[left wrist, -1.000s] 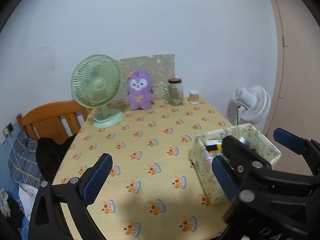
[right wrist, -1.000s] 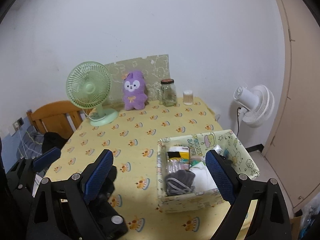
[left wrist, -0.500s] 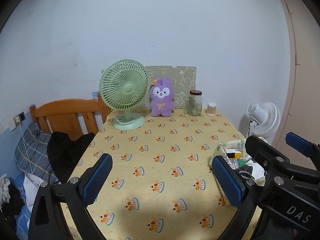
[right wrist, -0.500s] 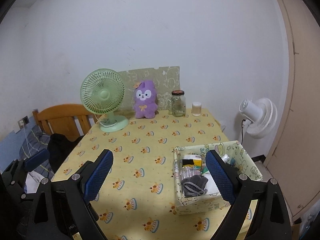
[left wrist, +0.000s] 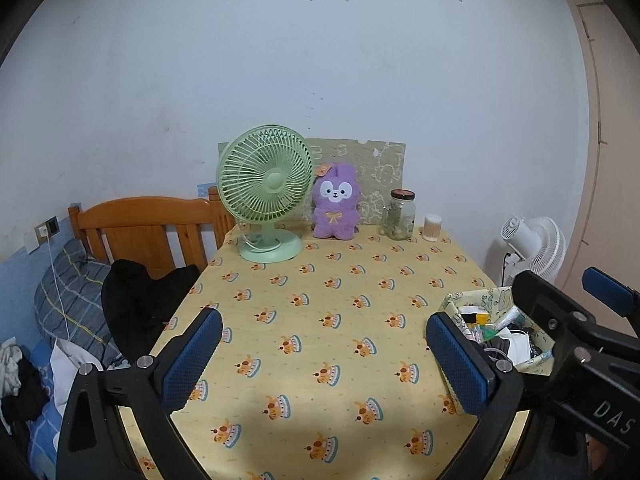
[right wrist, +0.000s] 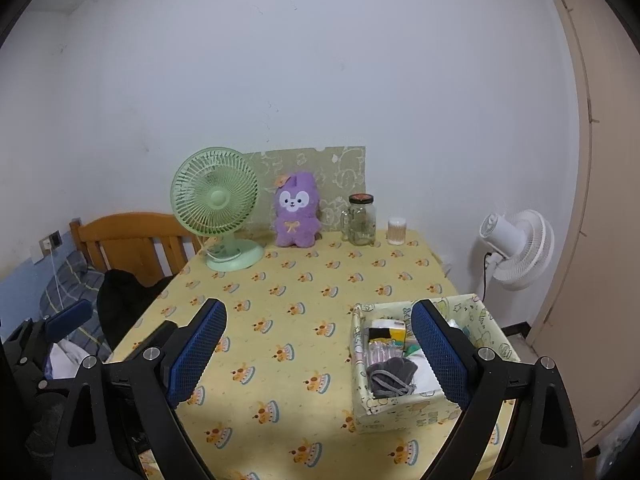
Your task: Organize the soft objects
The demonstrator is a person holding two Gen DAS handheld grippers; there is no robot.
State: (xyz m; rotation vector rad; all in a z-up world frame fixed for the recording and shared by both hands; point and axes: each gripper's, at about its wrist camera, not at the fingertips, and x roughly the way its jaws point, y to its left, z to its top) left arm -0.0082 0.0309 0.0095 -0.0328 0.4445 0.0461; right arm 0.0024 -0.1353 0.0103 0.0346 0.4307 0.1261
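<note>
A yellow patterned fabric box [right wrist: 492, 328] stands at the table's near right, holding grey socks [right wrist: 390, 374], white cloth and small packets. The box also shows in the left wrist view [left wrist: 476, 300], partly behind my right gripper's body. A purple plush bunny [left wrist: 335, 208] [right wrist: 296, 212] sits at the back of the table against the wall. My left gripper [left wrist: 324, 358] is open and empty above the table's near edge. My right gripper [right wrist: 318, 354] is open and empty, its right finger in front of the box.
A green desk fan [right wrist: 216, 216], a glass jar [right wrist: 360, 220] and a small cotton-swab tub [right wrist: 397, 231] stand along the back. A white floor fan [right wrist: 516, 248] stands right of the table. A wooden headboard [left wrist: 140, 228] and bedding with black cloth [left wrist: 136, 300] lie left.
Both grippers have pulled back and risen from the table, so the box and the plush look farther away. Both stay open and empty.
</note>
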